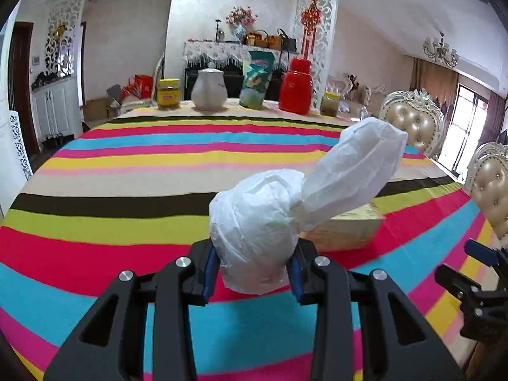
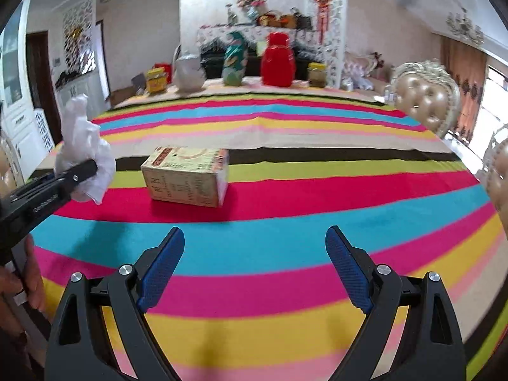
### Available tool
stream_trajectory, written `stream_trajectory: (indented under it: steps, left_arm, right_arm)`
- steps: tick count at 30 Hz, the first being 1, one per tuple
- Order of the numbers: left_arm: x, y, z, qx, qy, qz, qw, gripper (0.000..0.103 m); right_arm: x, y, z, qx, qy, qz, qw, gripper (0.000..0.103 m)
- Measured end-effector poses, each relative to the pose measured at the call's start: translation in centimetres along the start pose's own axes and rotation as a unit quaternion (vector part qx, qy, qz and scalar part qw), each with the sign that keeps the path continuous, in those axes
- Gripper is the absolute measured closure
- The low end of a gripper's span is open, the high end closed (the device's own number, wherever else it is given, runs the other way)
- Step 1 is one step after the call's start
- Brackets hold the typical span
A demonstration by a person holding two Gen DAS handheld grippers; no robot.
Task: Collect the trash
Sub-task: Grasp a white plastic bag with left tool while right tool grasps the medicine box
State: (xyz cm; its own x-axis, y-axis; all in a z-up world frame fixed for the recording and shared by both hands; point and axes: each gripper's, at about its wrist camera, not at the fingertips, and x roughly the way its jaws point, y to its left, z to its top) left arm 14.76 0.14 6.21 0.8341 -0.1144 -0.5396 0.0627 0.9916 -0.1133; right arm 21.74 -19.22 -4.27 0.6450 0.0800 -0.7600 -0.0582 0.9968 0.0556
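A crumpled white tissue wad (image 1: 257, 231) is pinched between the blue pads of my left gripper (image 1: 252, 262), lifted above the striped tablecloth (image 1: 127, 158); one loose end sticks up to the right. In the right wrist view the same tissue wad (image 2: 84, 146) shows at the far left in the left gripper (image 2: 70, 174). A small beige cardboard box (image 2: 187, 176) lies on the red stripe ahead of my right gripper (image 2: 255, 247), which stands open and holds nothing. The box (image 1: 346, 228) is partly hidden behind the tissue in the left wrist view.
Along the table's far edge stand a yellow-lidded jar (image 1: 169, 93), a white teapot (image 1: 209, 89), a green bag (image 1: 257, 79), a red container (image 1: 297, 85) and another jar (image 1: 330, 103). Padded chairs (image 1: 412, 120) line the right side. A hand (image 2: 19, 282) grips the left tool.
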Motion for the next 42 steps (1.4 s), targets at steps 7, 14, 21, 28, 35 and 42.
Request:
stream_trajectory:
  steps: [7,14,21,28,35,42]
  left_arm:
    - [0.7,1.2,0.6,-0.035,0.016,-0.019,0.9991,0.067]
    - [-0.2,1.9,1.0,-0.044,-0.002,-0.014,0.9989,0.067]
    - [-0.1,2.1,0.8,-0.049,0.003,-0.014,0.9987,0.067]
    - [-0.2,2.5,0.8,-0.051,0.000,-0.009,0.9987,0.067]
    - [0.3,2.9,0.8,-0.058,0.006,0.001,0.9983,0.066]
    - [0.5,2.7,1.0,-0.053,0.007,0.004,0.9986,0.066]
  right_arm:
    - [5.8,3.1,2.2,-0.029,0.042,0.013,0.999,0.018]
    - [9.6,5.2,5.0,-0.066,0.050,0.019,0.996,0.015]
    - [12.6,5.4,7.3,-0.064,0.063,0.066,0.994,0.015]
    - [14.8,6.0,8.5,-0.043,0.077,0.103,0.991,0.018]
    - [13.1,7.3,8.2,-0.068,0.046,0.089,0.993,0.038]
    - [10.9,8.0,6.9,-0.065,0.031,0.069,0.995,0.043]
